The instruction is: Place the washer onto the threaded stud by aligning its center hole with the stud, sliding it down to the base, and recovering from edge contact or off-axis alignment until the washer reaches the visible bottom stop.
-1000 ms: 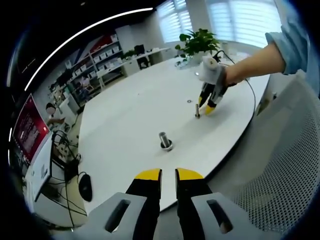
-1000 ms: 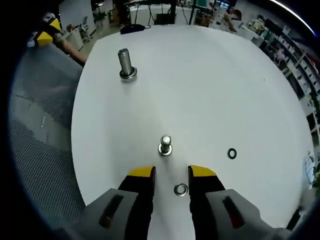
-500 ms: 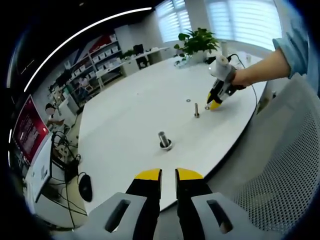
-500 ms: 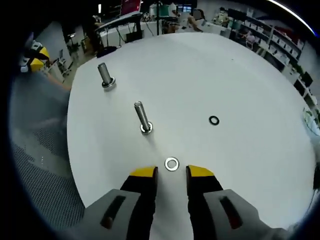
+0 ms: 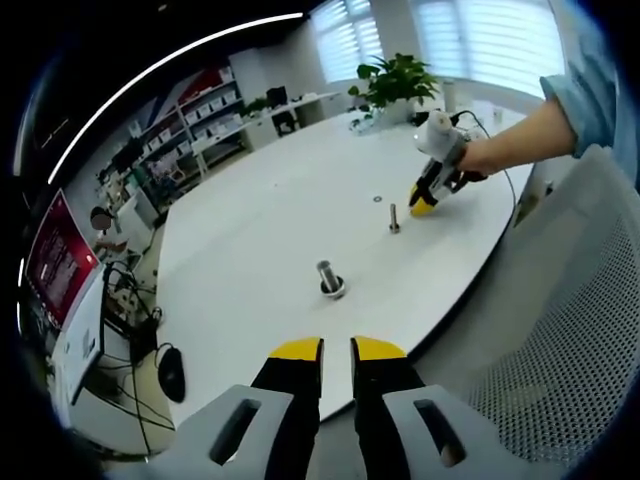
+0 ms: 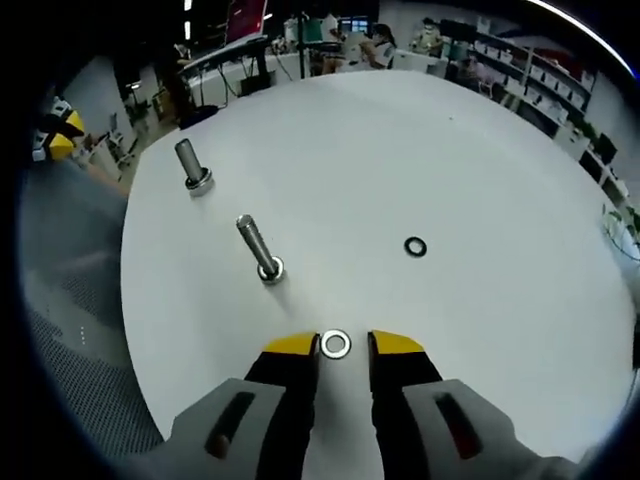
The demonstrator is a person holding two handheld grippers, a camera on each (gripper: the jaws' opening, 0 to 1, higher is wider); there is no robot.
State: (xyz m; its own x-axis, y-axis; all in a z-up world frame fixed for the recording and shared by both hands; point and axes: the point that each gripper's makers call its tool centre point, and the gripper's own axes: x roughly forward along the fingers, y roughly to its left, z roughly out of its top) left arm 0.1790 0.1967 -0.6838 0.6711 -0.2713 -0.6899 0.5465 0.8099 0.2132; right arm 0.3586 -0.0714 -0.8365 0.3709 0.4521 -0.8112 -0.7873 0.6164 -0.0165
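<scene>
In the right gripper view, the larger stud (image 6: 190,166) stands at the left on the white table (image 6: 480,160), and the thinner threaded stud (image 6: 258,249) stands nearer, its long axis leaning up and to the left from its base. Both studs sit further left and further away than half a second ago, and the whole scene has shifted with them, so it is the camera that has moved. The silver washer (image 6: 335,345) lies flat on the table with its hole facing up. It now sits right between the yellow tips of the right claw (image 6: 335,350), where half a second ago it lay just ahead of them. The jaws stand apart on either side of the washer, and contact cannot be made out. Further right, a small black ring (image 6: 415,246) lies flat on the table, well apart from the washer.

In the left gripper view, the left claw (image 5: 336,350) hangs off the table's (image 5: 260,200) near edge with its jaws nearly together and nothing between them, unchanged from the earlier frame. The larger stud (image 5: 329,277) stands upright beyond it. To the right, the threaded stud (image 5: 394,218) stands upright, and the right claw (image 5: 421,207) is tipped down to the table just beside it, lower and closer to the stud than before.
</scene>
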